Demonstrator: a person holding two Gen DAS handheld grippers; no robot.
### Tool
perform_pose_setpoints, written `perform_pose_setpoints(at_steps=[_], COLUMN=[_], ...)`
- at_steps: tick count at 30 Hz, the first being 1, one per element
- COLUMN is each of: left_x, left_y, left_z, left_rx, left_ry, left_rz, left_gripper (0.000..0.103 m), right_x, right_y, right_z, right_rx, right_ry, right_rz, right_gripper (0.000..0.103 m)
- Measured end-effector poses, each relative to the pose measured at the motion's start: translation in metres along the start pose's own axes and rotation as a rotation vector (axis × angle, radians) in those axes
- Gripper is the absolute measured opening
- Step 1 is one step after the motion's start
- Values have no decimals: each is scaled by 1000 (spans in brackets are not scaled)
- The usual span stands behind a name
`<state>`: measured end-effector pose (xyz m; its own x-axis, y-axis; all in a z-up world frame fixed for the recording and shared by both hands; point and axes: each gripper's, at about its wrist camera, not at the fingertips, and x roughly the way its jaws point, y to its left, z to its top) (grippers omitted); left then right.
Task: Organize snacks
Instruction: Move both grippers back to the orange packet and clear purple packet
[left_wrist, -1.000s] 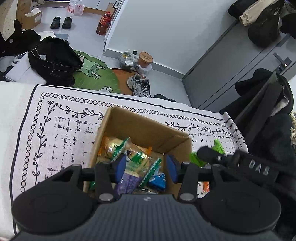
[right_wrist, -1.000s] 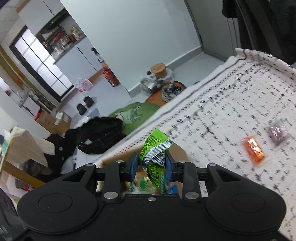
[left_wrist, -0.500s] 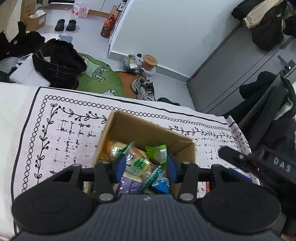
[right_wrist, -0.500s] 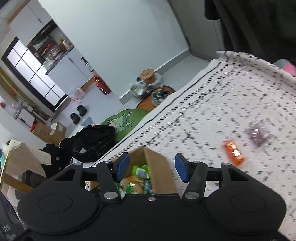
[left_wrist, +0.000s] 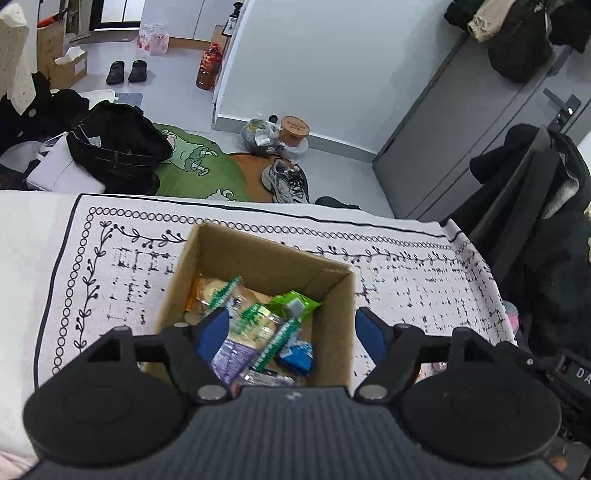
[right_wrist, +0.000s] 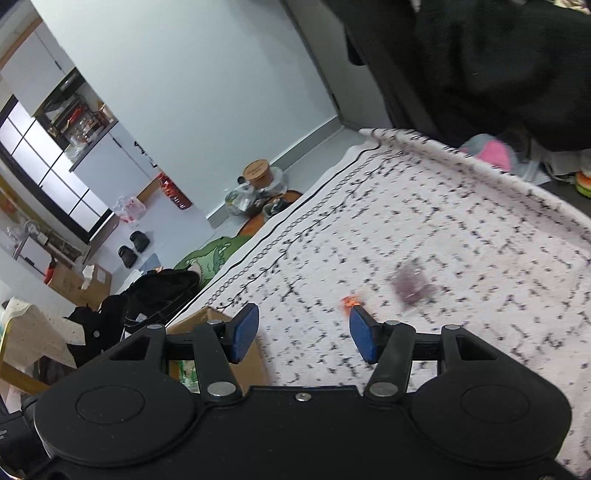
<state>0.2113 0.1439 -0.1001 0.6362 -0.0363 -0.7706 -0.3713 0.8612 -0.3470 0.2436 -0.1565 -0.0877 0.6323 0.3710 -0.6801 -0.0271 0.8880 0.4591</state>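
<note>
Snack packets (left_wrist: 255, 325) heaped inside cardboard box (left_wrist: 258, 258) on patterned tablecloth (left_wrist: 122, 266), left gripper (left_wrist: 288, 334) above box, jaws just widened, empty, right gripper (right_wrist: 301, 334) open, empty, orange packet (right_wrist: 350, 302) and purple packet (right_wrist: 412, 284) right of box.

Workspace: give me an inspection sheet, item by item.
Surface: patterned white cloth.
Job's things: open cardboard box holds snack packets, a green packet on top; orange packet and purple packet lie loose on the cloth.
Clutter: nothing seen.
Grippers: left gripper above the box, just opened wider, empty; right gripper over the cloth, open, empty.
Cables: nothing seen.
Surroundings: green rug, sneaker, black bag, slippers on the floor.
</note>
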Motion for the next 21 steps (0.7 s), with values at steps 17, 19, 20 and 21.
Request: perform_pose_setpoints(at_steps=[17,19,20,21], left_x=[3,5,6,7], left_y=[-90,-99,-103,-107], left_z=[-24,-26,-28,-29], left_rx=[124,135,139,142], left_ry=[30,35,35,35], left_rz=[-34,-39,-42,-44], left_gripper=[84,87,89,90], right_x=[-38,-39,-40,-40], right_y=[-65,-72,-75,-78], right_z=[30,32,33,34], right_rx=[42,42,40,38], right_ry=[-47,-40,-38,-37], right_rz=[-22,-24,-26,-29], right_gripper=[70,72,75,77])
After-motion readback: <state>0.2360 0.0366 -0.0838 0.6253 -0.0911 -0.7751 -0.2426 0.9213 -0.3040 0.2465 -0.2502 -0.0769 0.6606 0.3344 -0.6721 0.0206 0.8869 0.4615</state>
